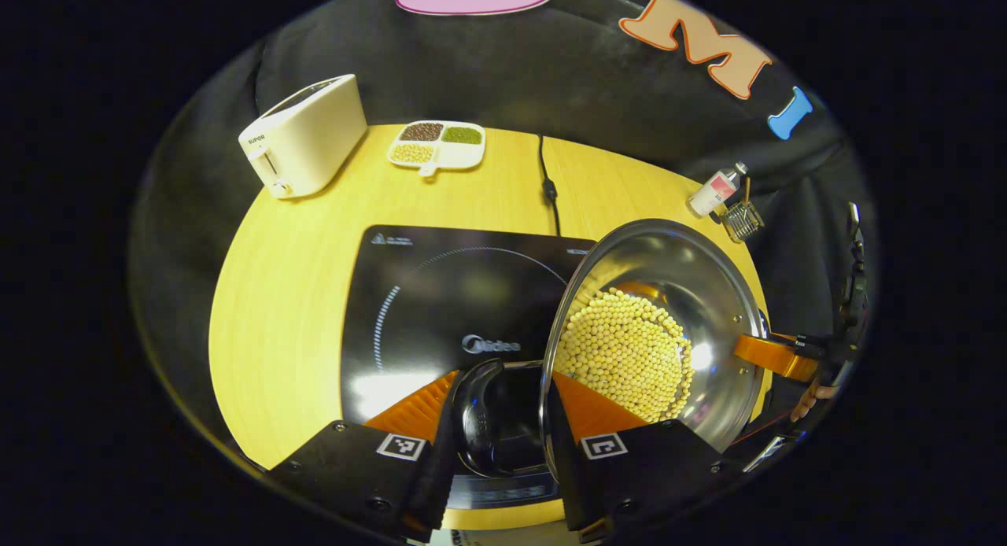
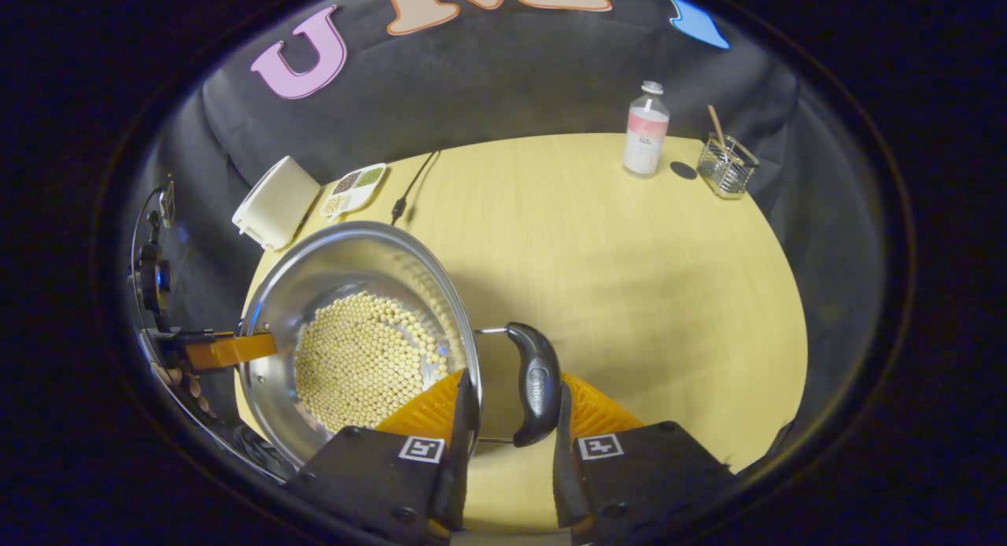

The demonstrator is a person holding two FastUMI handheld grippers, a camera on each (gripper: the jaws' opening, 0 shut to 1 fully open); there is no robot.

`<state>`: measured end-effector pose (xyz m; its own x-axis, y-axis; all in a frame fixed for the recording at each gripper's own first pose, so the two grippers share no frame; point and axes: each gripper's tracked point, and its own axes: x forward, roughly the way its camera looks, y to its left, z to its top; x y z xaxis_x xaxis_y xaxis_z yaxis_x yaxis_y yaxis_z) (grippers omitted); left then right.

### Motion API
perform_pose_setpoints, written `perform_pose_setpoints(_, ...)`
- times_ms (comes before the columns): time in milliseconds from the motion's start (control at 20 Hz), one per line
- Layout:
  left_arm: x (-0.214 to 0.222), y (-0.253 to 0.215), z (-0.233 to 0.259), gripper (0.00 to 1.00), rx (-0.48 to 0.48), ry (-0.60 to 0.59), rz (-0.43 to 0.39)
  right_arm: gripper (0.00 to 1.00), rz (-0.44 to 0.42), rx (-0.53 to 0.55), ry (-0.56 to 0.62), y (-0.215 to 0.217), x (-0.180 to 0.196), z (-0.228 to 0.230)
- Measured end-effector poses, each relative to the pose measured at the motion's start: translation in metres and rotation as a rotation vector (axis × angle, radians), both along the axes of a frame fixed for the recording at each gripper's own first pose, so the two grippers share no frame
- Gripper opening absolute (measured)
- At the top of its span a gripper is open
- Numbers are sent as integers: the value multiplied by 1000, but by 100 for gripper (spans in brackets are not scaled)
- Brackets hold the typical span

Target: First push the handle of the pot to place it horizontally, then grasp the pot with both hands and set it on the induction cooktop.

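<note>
Both grippers' jaws clamp the pot [image 1: 653, 333] handles; left gripper [image 1: 497, 420], right gripper [image 2: 507, 428]. Keep it level, beans [image 2: 366, 357] steady, lowering onto the cooktop [image 1: 440, 310]

- Pot [image 1: 708, 294]: shiny silver steel, heaped with pale yellow beans [image 1: 629, 353]; its side handles [image 2: 535, 385] glossy black.
- Induction cooktop [image 1: 440, 310]: black glass with a thin white ring.
- Tabletop [image 2: 629, 278]: light yellow wood grain.
- Toaster [image 1: 303, 137]: cream.
- Divided dish [image 1: 437, 145]: white (brown, green and yellow fillings).
</note>
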<state>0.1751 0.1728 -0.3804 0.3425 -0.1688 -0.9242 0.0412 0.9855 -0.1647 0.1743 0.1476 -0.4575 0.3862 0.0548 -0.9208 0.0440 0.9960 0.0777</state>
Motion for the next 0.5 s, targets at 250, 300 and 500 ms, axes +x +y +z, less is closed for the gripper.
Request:
perform_pose_setpoints(250, 16, 57, -11, 57, 23, -13, -19, 47, -10, -19, 2, 57, 11, -11)
perform_pose_setpoints(300, 18, 65, -14, 57, 25, -10, -24, 47, -16, -25, 6, 65, 11, -16)
perform_pose_setpoints(500, 35, 81, -20, 58, 46, -38, -80, 47, -60, -30, 7, 84, 18, -22)
